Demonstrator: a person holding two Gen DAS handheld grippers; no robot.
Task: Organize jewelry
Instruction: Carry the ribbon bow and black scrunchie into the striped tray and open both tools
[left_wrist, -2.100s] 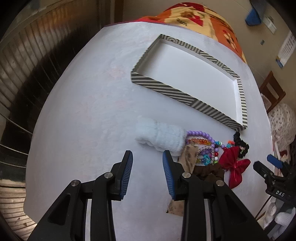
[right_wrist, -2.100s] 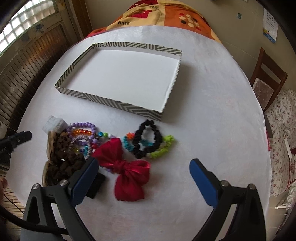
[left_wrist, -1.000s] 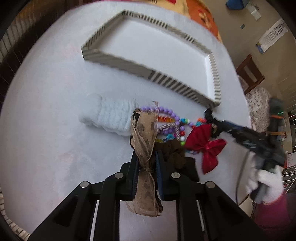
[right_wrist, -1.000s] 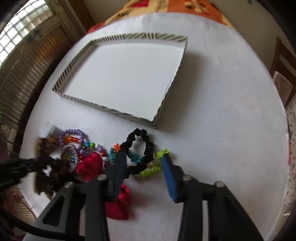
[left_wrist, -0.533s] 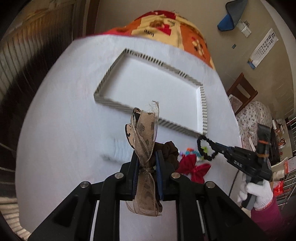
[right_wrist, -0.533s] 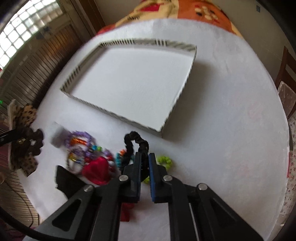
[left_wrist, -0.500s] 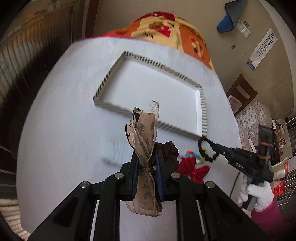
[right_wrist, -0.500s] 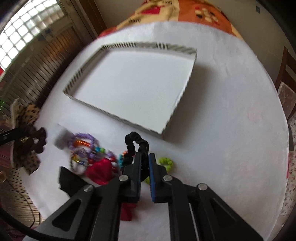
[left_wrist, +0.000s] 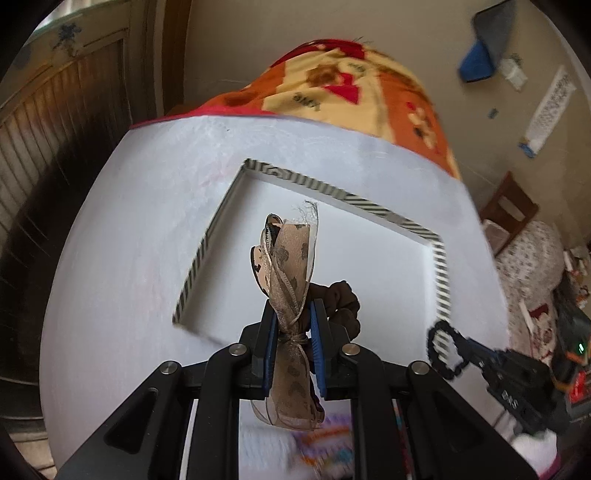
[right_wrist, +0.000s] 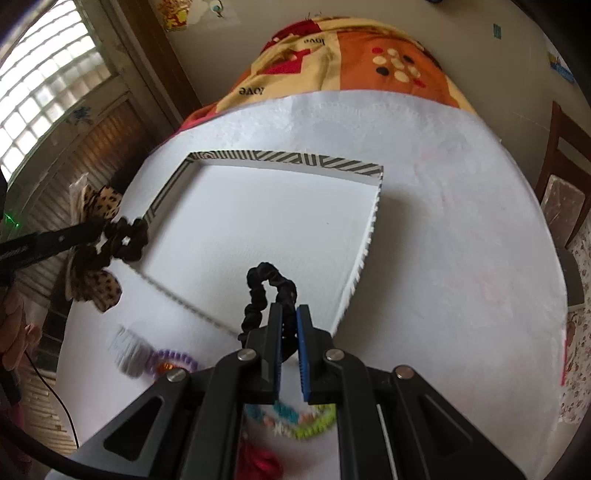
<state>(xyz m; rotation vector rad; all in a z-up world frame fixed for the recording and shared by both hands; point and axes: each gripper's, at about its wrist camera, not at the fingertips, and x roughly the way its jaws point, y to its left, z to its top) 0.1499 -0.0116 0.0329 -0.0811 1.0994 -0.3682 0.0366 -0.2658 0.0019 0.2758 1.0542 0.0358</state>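
Observation:
My left gripper (left_wrist: 292, 314) is shut on a leopard-print bow with a brown scrunchie (left_wrist: 286, 258) and holds it above the near edge of the shallow striped-rim tray (left_wrist: 321, 186). It also shows in the right wrist view (right_wrist: 110, 236) at the tray's (right_wrist: 280, 157) left side. My right gripper (right_wrist: 289, 310) is shut on a black scrunchie (right_wrist: 269, 284) and holds it over the tray's near right corner. The black scrunchie also shows in the left wrist view (left_wrist: 443, 350).
Below the grippers on the white table (right_wrist: 443, 229) lie a purple bead bracelet (right_wrist: 173, 360), a green and teal hair tie (right_wrist: 306, 424), a red bow (right_wrist: 258, 461) and a white fluffy piece (right_wrist: 129, 350). A wooden chair (right_wrist: 561, 177) stands at the right.
Both grippers have risen and moved forward toward the tray with their items. The remaining pile has slid to the bottom of both views.

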